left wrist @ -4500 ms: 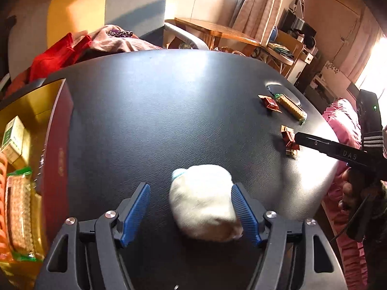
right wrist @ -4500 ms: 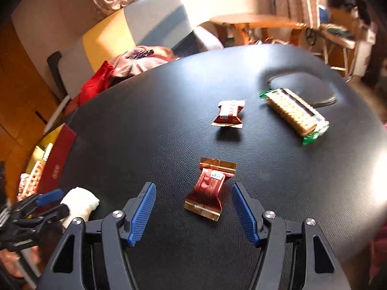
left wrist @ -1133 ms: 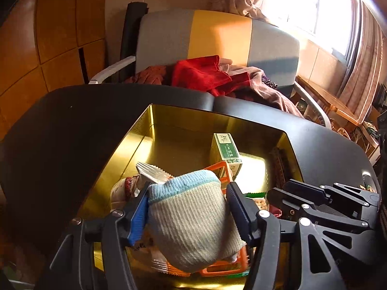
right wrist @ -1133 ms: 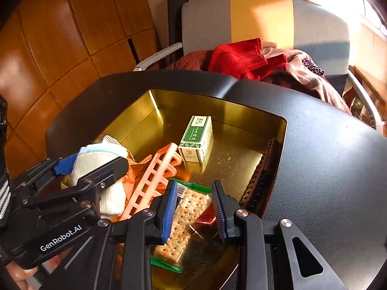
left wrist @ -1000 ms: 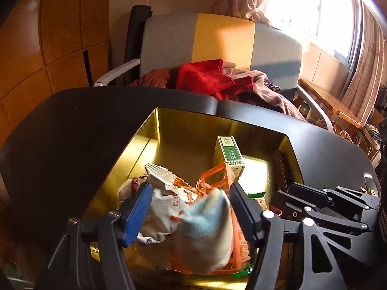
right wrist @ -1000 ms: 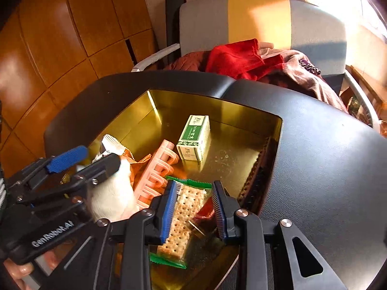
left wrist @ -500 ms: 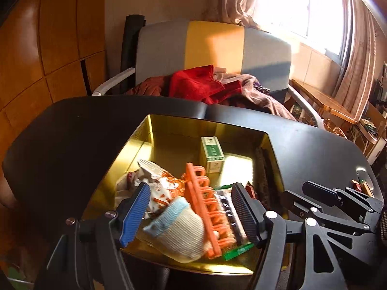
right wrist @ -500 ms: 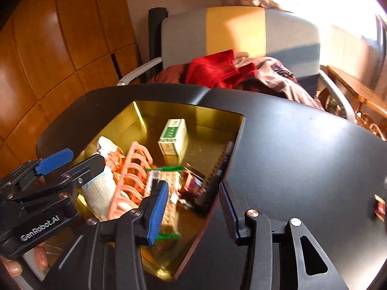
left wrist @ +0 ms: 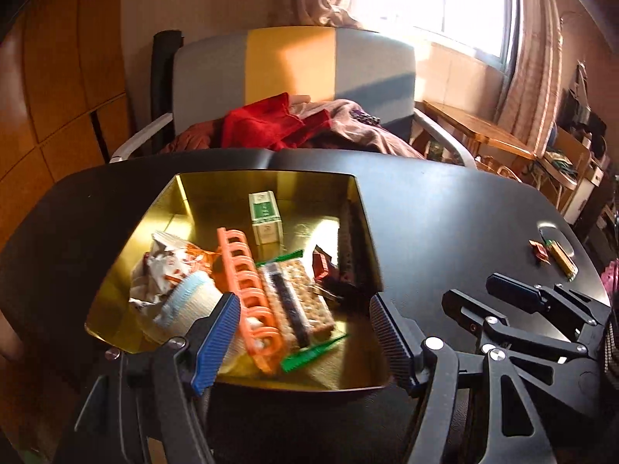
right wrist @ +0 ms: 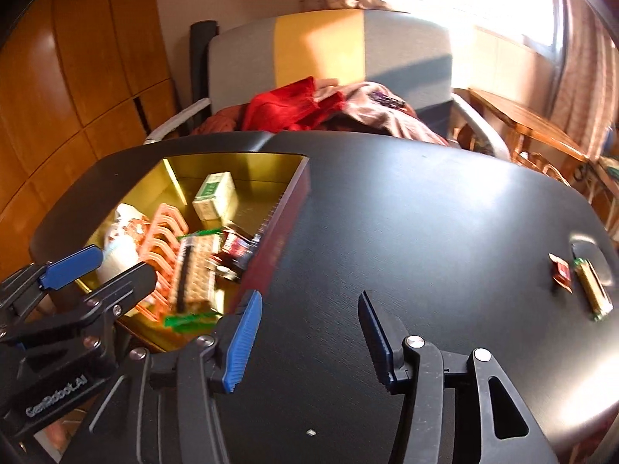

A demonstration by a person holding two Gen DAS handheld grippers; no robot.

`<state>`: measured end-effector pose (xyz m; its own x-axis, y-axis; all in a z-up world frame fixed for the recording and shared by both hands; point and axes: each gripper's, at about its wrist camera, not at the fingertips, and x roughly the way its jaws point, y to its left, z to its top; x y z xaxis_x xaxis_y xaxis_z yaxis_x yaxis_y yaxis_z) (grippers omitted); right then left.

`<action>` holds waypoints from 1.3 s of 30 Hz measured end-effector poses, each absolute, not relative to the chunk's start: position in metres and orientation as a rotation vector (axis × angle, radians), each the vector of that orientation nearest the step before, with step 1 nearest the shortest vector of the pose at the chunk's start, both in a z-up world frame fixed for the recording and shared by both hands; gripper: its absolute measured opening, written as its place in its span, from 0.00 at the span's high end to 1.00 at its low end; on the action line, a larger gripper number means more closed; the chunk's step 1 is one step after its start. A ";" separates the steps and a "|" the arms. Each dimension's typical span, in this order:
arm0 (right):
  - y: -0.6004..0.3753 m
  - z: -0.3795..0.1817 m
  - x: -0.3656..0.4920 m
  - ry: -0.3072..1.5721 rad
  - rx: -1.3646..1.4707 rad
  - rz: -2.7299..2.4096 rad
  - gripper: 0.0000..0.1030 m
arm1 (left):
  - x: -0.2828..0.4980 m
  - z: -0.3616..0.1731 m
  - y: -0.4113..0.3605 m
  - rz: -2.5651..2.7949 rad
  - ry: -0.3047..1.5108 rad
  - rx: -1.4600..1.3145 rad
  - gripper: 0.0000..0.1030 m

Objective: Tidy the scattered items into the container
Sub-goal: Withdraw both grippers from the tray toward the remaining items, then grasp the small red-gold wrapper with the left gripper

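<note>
Inspecting: both claws (left wrist: 305,338) sit released and empty at the tin's near edge.
Left claw: jaws spread wide, nothing between them, hovering over the tin's (left wrist: 271,179) near wall.
Right claw (right wrist: 309,338): jaws apart, empty, over bare desk (right wrist: 425,201) just beside the tin's right wall.
Tin: gold-lined, at the desk's left side; holds sock (left wrist: 185,303), orange rack (left wrist: 247,290), crackers (left wrist: 298,297), green box (left wrist: 265,218), wrappers.
Remaining items: red candy (right wrist: 561,272) and cracker pack (right wrist: 592,290), near each other at the desk's far right edge, well apart from the tin.
Step in hand: judged to be the right claw's reach for those two.
Method: take the candy first; straddle it across its narrow waist, jaws low to the desk, clench only once centred.
Risk: thin foil may slip; pack lies beside a recessed handle.
</note>
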<state>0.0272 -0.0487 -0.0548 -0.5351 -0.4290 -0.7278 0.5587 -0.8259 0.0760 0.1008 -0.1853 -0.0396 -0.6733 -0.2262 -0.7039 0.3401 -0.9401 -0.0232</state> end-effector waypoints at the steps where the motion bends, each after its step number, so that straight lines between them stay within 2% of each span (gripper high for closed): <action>1: -0.043 -0.056 0.027 0.219 1.051 -2.347 0.46 | 0.100 -0.040 -0.181 -2.621 0.214 1.074 0.31; 10: 0.020 -0.068 0.007 0.170 1.125 -2.483 0.43 | 0.071 -0.041 -0.134 -2.722 0.116 1.156 0.31; 23: 0.168 -0.097 -0.044 -0.055 1.340 -2.750 0.43 | -0.005 -0.062 -0.041 -2.876 -0.040 1.343 0.31; 28: 0.209 -0.102 -0.062 -0.065 1.388 -2.825 0.43 | -0.038 -0.072 -0.012 -2.916 -0.033 1.435 0.31; 39: 0.263 -0.095 -0.123 -0.085 1.358 -2.898 0.43 | -0.101 -0.084 0.047 -2.965 -0.144 1.519 0.31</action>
<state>-0.1225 0.2631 -0.0952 -0.6388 0.0313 -0.7687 -0.0762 -0.9968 0.0228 -0.1013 0.0467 -0.0838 -0.5703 0.1317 -0.8108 -0.2095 -0.9777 -0.0114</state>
